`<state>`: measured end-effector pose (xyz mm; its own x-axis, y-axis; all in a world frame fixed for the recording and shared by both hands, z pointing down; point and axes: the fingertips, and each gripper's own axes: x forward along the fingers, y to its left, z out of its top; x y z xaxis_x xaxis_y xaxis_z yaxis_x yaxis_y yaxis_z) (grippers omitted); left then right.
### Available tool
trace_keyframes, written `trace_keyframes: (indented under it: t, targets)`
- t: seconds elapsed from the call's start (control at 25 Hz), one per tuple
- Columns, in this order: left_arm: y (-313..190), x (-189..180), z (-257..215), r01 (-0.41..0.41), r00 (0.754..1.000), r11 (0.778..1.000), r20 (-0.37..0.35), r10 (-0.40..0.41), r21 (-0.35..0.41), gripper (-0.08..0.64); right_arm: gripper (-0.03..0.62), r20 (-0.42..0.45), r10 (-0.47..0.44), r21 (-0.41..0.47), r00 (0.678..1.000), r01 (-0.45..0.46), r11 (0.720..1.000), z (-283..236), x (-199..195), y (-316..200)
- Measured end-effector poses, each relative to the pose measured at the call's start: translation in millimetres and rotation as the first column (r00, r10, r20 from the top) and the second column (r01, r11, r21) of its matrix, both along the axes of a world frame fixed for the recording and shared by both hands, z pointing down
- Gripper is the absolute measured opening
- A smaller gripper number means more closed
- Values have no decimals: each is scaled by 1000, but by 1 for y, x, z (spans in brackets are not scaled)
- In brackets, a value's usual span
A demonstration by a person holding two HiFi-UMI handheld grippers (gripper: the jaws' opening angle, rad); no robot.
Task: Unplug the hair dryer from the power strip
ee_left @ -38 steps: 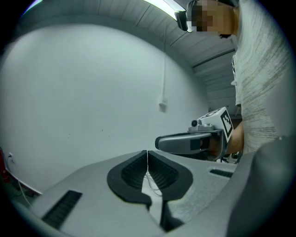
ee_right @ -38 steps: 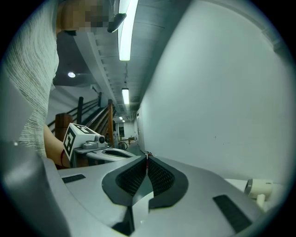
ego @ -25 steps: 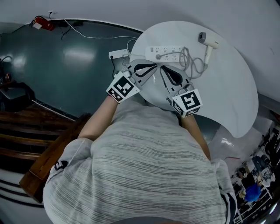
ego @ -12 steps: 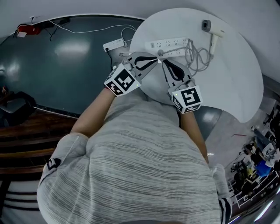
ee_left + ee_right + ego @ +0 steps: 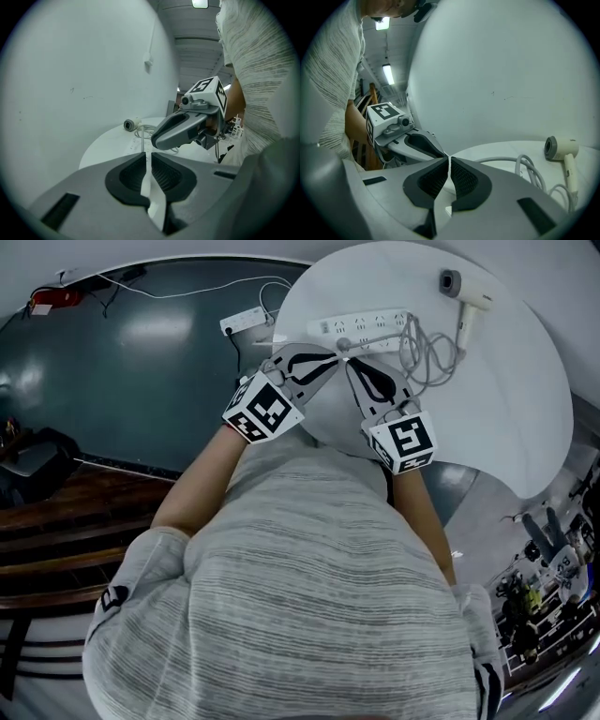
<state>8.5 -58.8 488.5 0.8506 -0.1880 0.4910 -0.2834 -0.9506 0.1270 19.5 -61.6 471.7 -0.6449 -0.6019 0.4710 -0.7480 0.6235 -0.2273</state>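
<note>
Both grippers had sunk closer to the table top since the earlier frames, and their tips met just short of the power strip. On the far right part of the round white table lay the white hair dryer, its grey nozzle end pointing away from the person. Its grey cord looped in a loose coil beside it and ran to a plug seated in the near side of the white power strip, which lay across the table's far edge. The left gripper had its jaws closed together with nothing between the pads. The right gripper was likewise closed and empty. In the head view the two pointed inward, forming a V whose point sat just beside the plug, though contact could not be told. A second power strip lay on the dark floor left of the table.
</note>
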Motion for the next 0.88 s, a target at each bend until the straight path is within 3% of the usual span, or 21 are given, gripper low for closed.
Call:
trace_keyframes:
  t: [0.12,0.4,0.88]
  targets:
    - [-1,1,4,-10,1000,1000,22,10,-9,61,28,-10,-15,-6,1000,15,1000,4,0,-2]
    - [-11,2,18,-48,993,999,106,45,18,300,28,-19,-18,-15,1000,18,1000,5,-1,-3]
    - [-29,7,47,-112,967,992,237,94,63,415,28,-47,-13,-21,999,13,1000,5,-2,-2]
